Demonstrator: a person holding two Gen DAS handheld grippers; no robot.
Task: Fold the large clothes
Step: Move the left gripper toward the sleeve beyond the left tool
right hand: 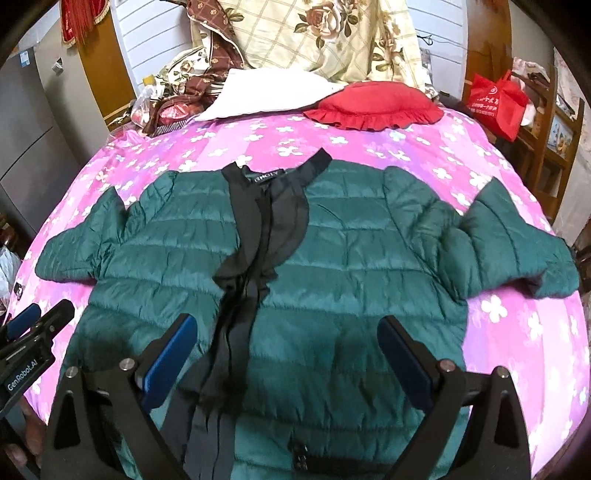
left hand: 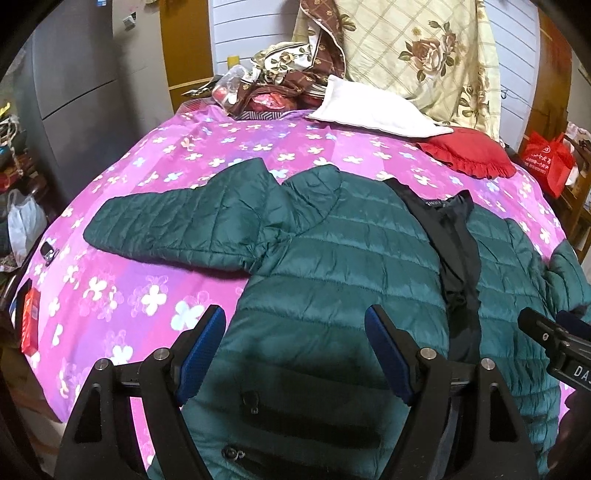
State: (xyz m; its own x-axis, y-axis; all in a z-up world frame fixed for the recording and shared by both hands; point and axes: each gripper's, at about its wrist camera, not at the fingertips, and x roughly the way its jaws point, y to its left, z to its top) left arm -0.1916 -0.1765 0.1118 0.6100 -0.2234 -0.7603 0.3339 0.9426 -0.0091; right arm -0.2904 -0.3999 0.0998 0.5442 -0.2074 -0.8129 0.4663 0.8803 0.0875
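Nearest, the left tongs (left hand: 295, 354) and the right tongs (right hand: 286, 363) are held apart above the hem of a green quilted puffer jacket (right hand: 332, 258), gripping nothing. The jacket is spread front-up across the near half of the bed (right hand: 517, 332), sleeves out towards both side edges. At the far edge, a red frilled cushion (right hand: 376, 101) and a white pillow (right hand: 266, 96) are seen.

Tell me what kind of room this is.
Most likely a home bedroom. A green puffer jacket lies spread on a bed with a pink flowered bedsheet, a red ruffled cushion and a rose-print quilt at its head.
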